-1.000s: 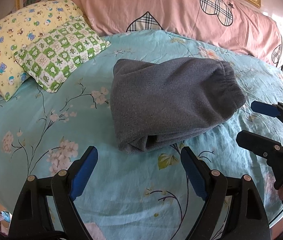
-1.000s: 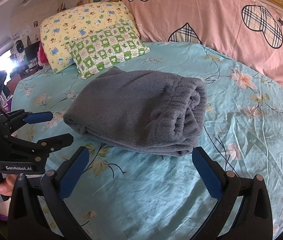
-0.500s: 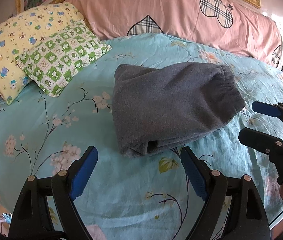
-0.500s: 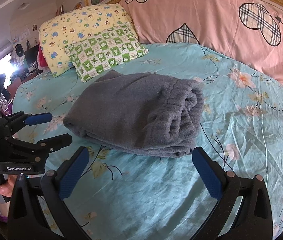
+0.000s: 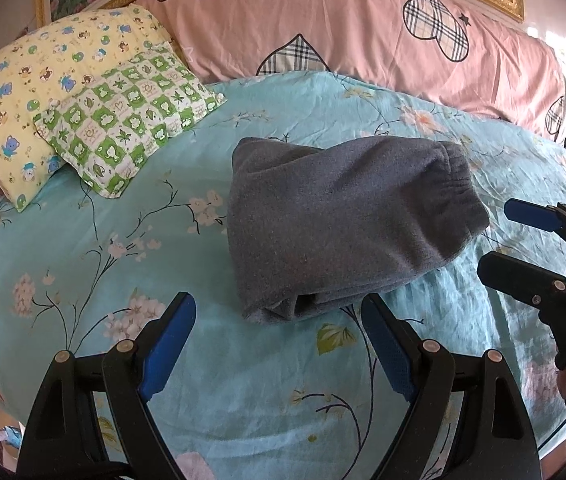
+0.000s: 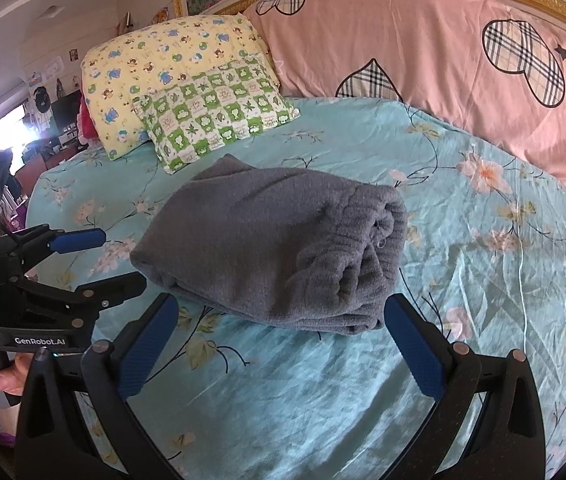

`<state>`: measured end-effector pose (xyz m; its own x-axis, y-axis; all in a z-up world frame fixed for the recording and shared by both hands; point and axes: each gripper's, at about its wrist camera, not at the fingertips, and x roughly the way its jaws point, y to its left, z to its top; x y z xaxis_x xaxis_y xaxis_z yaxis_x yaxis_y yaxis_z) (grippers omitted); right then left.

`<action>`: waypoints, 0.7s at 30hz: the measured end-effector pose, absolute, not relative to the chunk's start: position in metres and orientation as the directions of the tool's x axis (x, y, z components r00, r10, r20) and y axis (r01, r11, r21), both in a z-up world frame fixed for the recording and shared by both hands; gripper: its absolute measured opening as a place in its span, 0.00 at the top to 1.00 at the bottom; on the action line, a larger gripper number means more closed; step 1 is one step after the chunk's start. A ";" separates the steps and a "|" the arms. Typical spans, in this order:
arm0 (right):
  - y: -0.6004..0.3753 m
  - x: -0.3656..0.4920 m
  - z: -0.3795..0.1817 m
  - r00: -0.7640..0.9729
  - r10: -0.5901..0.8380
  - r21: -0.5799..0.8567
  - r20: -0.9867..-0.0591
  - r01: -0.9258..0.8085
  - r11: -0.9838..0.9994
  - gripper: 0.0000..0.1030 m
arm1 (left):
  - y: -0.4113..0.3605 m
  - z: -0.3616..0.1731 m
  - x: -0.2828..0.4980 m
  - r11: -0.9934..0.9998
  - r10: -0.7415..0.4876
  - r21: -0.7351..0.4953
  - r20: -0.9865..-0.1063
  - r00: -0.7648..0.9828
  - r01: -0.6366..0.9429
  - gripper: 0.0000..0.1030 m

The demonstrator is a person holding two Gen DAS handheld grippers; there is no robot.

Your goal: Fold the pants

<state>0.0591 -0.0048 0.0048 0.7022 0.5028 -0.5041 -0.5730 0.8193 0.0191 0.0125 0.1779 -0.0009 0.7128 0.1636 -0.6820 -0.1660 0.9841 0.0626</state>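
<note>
The grey fleece pants point(image 5: 343, 220) lie folded in a thick bundle on the turquoise floral bedsheet point(image 5: 83, 260), elastic waistband at the right end. They also show in the right wrist view point(image 6: 275, 248). My left gripper point(image 5: 279, 320) is open and empty, held just short of the bundle's near edge. My right gripper point(image 6: 283, 320) is open and empty, near the bundle's waistband side. Each gripper shows in the other's view: the right one point(image 5: 503, 236) at the right edge, the left one point(image 6: 119, 260) at the left edge.
A green checked pillow point(image 5: 123, 120) lies on a yellow cartoon pillow point(image 5: 23, 92) at the back left. A pink quilt with plaid hearts point(image 5: 363, 40) runs along the headboard. The bed's near edge point(image 5: 11, 420) is at the lower left.
Both grippers have drawn back and risen slightly, so the folded pants sit a little further off. The pants have not moved. Both grippers stay open.
</note>
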 end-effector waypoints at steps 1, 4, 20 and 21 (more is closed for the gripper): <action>-0.005 0.059 0.005 0.702 0.503 0.021 -0.503 -0.572 0.820 0.00 | 0.178 -0.001 0.013 0.983 0.169 0.066 -0.683 0.711 -0.170 0.17; -0.006 0.059 0.006 0.702 0.504 0.023 -0.503 -0.572 0.820 0.00 | 0.181 -0.001 0.015 0.984 0.154 0.044 -0.695 0.702 -0.173 0.17; -0.010 0.061 0.006 0.707 0.496 0.023 -0.504 -0.563 0.826 0.00 | 0.188 0.005 0.022 0.980 0.158 0.020 -0.685 0.711 -0.198 0.17; -0.010 0.061 0.006 0.707 0.496 0.023 -0.505 -0.563 0.826 0.00 | 0.188 0.005 0.022 0.980 0.158 0.020 -0.685 0.711 -0.198 0.17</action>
